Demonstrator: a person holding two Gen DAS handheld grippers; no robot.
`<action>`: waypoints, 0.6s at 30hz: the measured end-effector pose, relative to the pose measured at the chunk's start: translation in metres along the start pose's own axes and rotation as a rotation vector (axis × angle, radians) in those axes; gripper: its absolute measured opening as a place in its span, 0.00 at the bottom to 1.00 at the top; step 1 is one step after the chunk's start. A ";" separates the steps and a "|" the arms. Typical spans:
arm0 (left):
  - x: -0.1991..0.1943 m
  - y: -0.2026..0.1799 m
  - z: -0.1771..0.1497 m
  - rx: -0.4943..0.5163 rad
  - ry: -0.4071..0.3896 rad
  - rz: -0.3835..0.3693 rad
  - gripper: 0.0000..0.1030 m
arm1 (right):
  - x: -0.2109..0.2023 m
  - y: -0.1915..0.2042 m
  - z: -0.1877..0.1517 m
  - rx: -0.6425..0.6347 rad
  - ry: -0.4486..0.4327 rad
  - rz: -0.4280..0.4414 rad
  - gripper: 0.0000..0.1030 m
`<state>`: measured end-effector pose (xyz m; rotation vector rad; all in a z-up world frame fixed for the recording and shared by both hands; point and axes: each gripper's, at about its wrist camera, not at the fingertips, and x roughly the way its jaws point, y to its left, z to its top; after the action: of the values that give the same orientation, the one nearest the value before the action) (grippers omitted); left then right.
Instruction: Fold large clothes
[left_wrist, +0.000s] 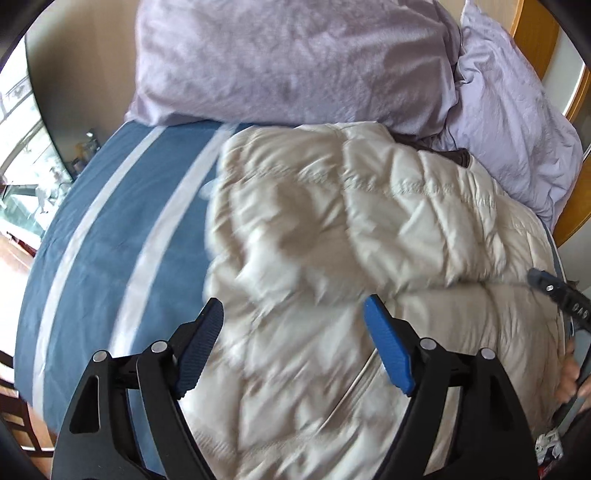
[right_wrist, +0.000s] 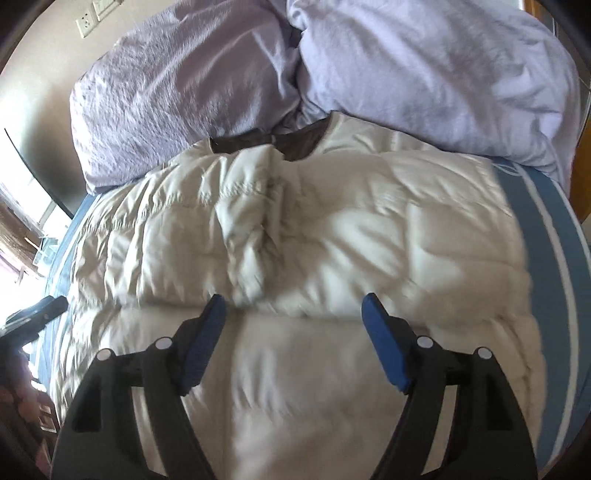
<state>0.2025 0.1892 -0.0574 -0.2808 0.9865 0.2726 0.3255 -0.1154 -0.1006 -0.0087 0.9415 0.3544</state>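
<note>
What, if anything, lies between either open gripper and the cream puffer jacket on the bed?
Nothing visible. The left gripper and right gripper are both open directly over the puffer jacket, with no object in between.

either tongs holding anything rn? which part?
Nothing held. Left tongs and right tongs are both open above the cream quilted puffer jacket.

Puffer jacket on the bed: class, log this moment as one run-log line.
stage: folding | cream puffer jacket: on striped bed sheet, partly folded | left gripper: open, empty | right gripper: open, empty | lilac pillows: behind collar
</note>
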 end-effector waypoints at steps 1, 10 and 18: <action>-0.005 0.007 -0.009 0.000 0.003 0.006 0.77 | -0.008 -0.007 -0.007 -0.009 0.003 -0.009 0.76; -0.030 0.049 -0.084 -0.051 0.057 0.046 0.77 | -0.050 -0.077 -0.081 0.012 0.065 -0.092 0.78; -0.036 0.069 -0.129 -0.145 0.091 -0.012 0.77 | -0.076 -0.154 -0.139 0.150 0.113 -0.130 0.78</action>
<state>0.0596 0.2044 -0.1021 -0.4338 1.0562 0.3235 0.2218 -0.3053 -0.1457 0.0471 1.0716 0.1637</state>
